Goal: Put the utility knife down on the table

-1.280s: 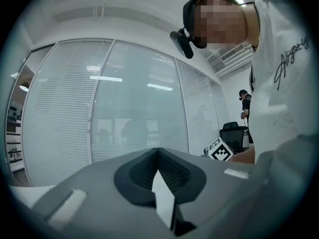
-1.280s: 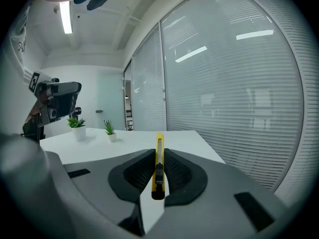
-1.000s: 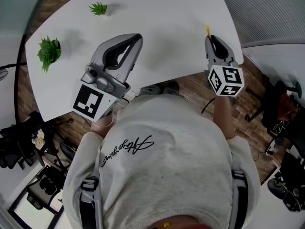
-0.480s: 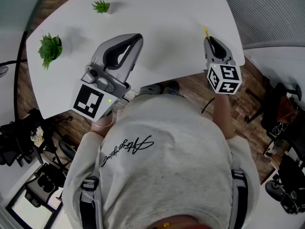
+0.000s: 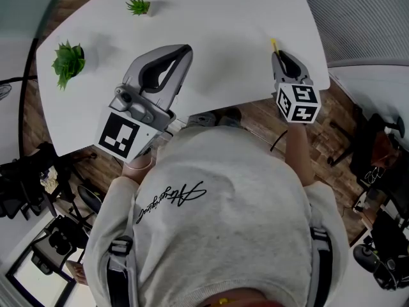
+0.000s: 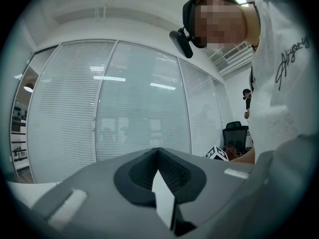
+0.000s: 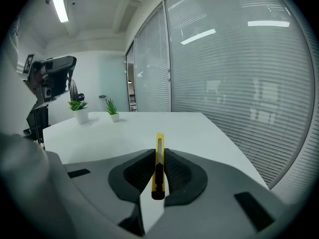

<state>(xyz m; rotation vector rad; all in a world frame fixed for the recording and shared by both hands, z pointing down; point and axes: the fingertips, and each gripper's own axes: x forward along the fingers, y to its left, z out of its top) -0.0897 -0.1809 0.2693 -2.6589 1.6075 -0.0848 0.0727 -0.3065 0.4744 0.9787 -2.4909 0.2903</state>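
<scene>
my right gripper (image 7: 157,151) pinches the utility knife (image 7: 159,158) in its jaws over the surface (image 7: 114,133); from the head view only its yellow tip shows. the left gripper (image 6: 158,151) has its jaws pressed together.

right gripper (image 5: 280,56) | sunk closer to table (image 5: 223,18) | utility knife (image 5: 273,44) lowered with it, tip dipped

A slim yellow utility knife (image 7: 158,166) with black slider — pinched lengthwise by the right gripper (image 7: 158,152), tip above the white table (image 7: 119,133).
</scene>
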